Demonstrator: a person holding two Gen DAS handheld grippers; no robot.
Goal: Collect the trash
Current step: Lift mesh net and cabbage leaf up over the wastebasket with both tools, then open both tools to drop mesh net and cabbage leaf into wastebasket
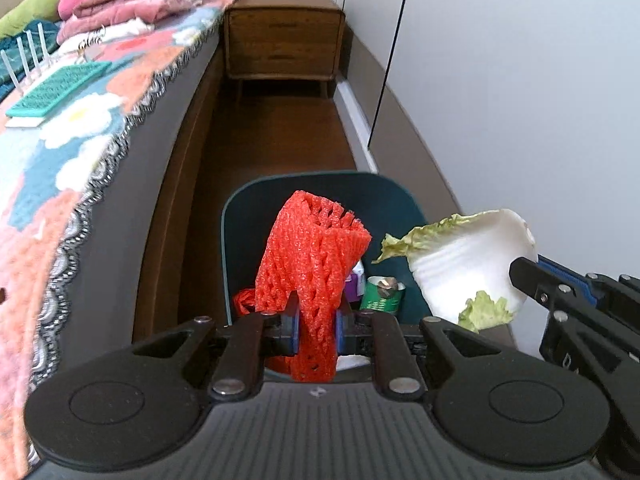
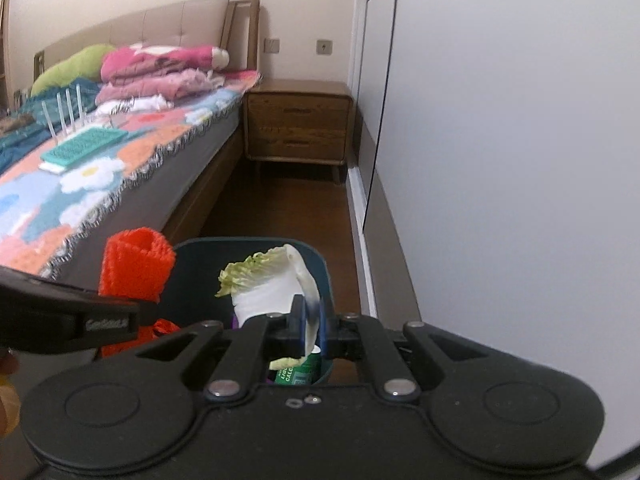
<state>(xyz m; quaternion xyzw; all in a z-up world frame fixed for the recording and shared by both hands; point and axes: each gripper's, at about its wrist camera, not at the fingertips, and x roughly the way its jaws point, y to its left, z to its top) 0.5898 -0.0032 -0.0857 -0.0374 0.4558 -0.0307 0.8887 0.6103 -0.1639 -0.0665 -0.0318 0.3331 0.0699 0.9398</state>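
The left gripper (image 1: 316, 330) pinches a soft red foam fruit net (image 1: 316, 256), a honeycomb-mesh sleeve; the right gripper (image 2: 311, 330) clamps a ribbed white cabbage leaf (image 2: 276, 284) with frilly green edges. Both hang over the dark teal, round-cornered bin (image 1: 394, 204) holding a green can (image 1: 380, 292). Beyond stands a wooden nightstand (image 1: 282, 36).

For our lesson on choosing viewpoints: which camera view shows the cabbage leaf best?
The left wrist view: the cabbage leaf appears side-on and whole, its white stem and green edges clear. In the right wrist view, the right gripper clamping it hides its lower part.
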